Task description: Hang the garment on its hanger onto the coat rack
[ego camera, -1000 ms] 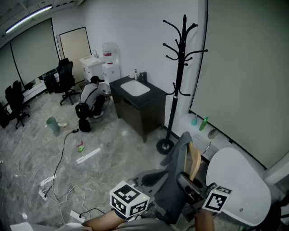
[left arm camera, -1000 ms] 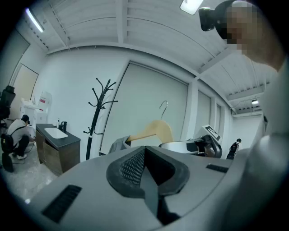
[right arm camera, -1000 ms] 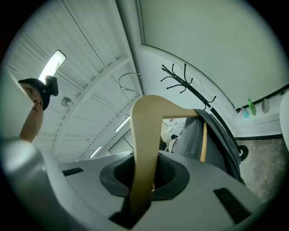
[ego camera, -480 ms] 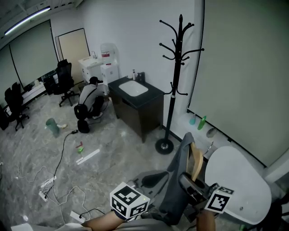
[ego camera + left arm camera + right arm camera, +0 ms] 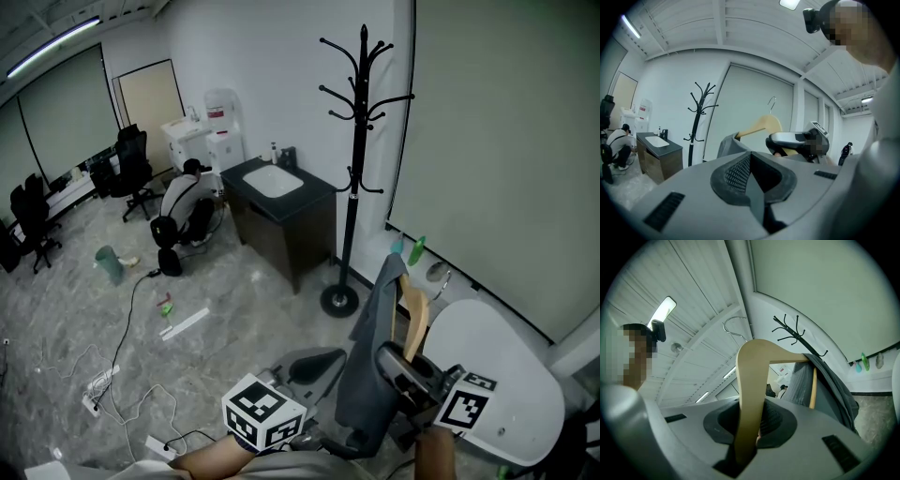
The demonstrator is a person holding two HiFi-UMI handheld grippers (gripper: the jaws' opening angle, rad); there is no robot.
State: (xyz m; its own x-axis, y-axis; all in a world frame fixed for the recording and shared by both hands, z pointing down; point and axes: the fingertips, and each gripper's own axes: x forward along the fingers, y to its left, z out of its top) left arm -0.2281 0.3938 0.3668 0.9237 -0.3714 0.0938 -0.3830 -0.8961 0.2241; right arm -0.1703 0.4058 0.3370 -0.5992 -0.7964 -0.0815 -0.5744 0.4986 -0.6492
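The black coat rack (image 5: 359,141) stands upright by the wall, with its round base (image 5: 339,300) on the floor. My right gripper (image 5: 398,361) is shut on one arm of a wooden hanger (image 5: 412,319) and holds it level. A dark grey garment (image 5: 370,375) hangs from the hanger, short of the rack. In the right gripper view the hanger (image 5: 752,380) runs out from between the jaws (image 5: 757,427), its metal hook (image 5: 733,329) free in the air, the garment (image 5: 825,380) draped on the far arm. My left gripper (image 5: 752,180) is shut on nothing; its marker cube (image 5: 263,415) sits low beside the garment.
A black cabinet (image 5: 281,211) with a white sink stands left of the rack. A white round seat (image 5: 497,394) is at the lower right. Green bottles (image 5: 417,251) sit on the window ledge. A person crouches (image 5: 183,202) further back; cables (image 5: 112,375) lie on the floor.
My right gripper has risen a little and carried the hanger and garment nearer the rack. The left gripper has drifted slightly. Both keep the same jaw state.
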